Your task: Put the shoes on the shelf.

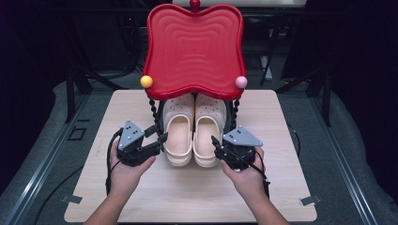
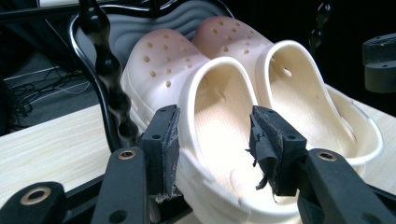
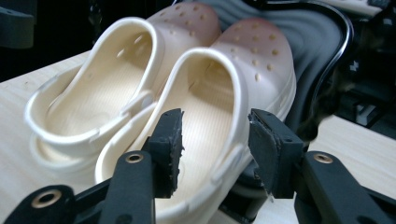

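left hand-held gripper (image 1: 161, 139) open at left clog (image 1: 179, 136); right hand-held gripper (image 1: 215, 143) open at right clog (image 1: 206, 136)

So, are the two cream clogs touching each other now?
Touching. In the left gripper view the left clog and the right clog press side to side, with no gap between their walls.

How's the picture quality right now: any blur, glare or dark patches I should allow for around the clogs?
High view: slightly soft, table evenly lit, surroundings near black, sheen on the red tray shading the clogs' toes. Left gripper view: clogs sharp, jaws close and a little soft, background dark. Right gripper view: near clog clear, far background blurred and dim.
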The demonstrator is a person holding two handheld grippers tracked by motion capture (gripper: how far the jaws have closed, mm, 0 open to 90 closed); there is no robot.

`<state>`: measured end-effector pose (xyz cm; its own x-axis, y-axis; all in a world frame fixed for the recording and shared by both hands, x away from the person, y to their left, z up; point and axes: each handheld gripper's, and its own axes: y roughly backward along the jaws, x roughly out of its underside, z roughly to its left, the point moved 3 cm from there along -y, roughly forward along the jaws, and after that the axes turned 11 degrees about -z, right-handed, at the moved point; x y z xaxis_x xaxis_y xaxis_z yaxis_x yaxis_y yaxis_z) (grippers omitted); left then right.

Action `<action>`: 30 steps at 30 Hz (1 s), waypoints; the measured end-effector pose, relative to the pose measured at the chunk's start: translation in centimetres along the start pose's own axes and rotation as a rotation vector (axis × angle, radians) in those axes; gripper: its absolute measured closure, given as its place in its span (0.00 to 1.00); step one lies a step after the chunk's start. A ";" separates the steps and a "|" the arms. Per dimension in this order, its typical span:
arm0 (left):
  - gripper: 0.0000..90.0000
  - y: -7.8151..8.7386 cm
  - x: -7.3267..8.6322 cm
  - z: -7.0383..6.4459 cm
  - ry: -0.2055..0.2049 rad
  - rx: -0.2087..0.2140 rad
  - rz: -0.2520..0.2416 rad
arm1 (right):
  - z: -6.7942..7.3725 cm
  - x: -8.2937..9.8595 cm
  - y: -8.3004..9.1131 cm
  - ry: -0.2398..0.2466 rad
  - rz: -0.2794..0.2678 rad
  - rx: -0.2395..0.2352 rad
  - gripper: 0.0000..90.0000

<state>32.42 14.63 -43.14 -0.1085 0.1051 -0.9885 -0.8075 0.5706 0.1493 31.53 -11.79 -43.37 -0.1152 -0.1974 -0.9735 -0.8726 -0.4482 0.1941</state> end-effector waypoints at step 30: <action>0.61 3.7 4.5 -1.8 0.017 0.067 0.064 | 1.3 5.3 4.3 -0.081 0.065 -0.073 0.47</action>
<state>27.89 15.76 -47.06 -0.1695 0.1293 -0.9770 -0.7581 0.6163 0.2131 26.50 -13.62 -47.83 -0.2108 -0.1580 -0.9647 -0.8254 -0.4999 0.2622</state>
